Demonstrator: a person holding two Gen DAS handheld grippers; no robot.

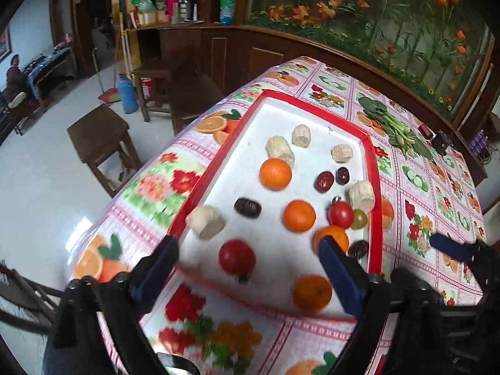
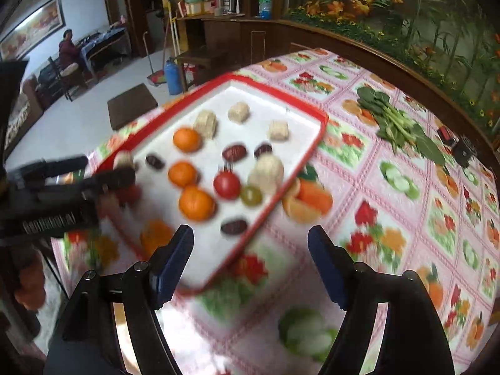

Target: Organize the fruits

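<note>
While both grippers hang empty, I note fruits lie on red-rimmed tray [image 1: 373,168]. Left gripper [image 1: 247,250] jaws wide apart, big tomato [image 1: 237,257] between fingers, untouched. Right gripper [image 2: 250,253] jaws apart, dark date [image 2: 234,227] near at 11 o'clock. I judge left nearer.

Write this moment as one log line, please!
left hand-held gripper: open, empty | right hand-held gripper: open, empty | tray: oranges, tomatoes, dates, corn pieces | greens: beside tray

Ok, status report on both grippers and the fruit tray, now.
Left gripper open, empty. Right gripper open, empty. Oranges, tomatoes, dates and corn pieces lie mixed on the red-rimmed white tray. Nothing blocks the tray.
</note>
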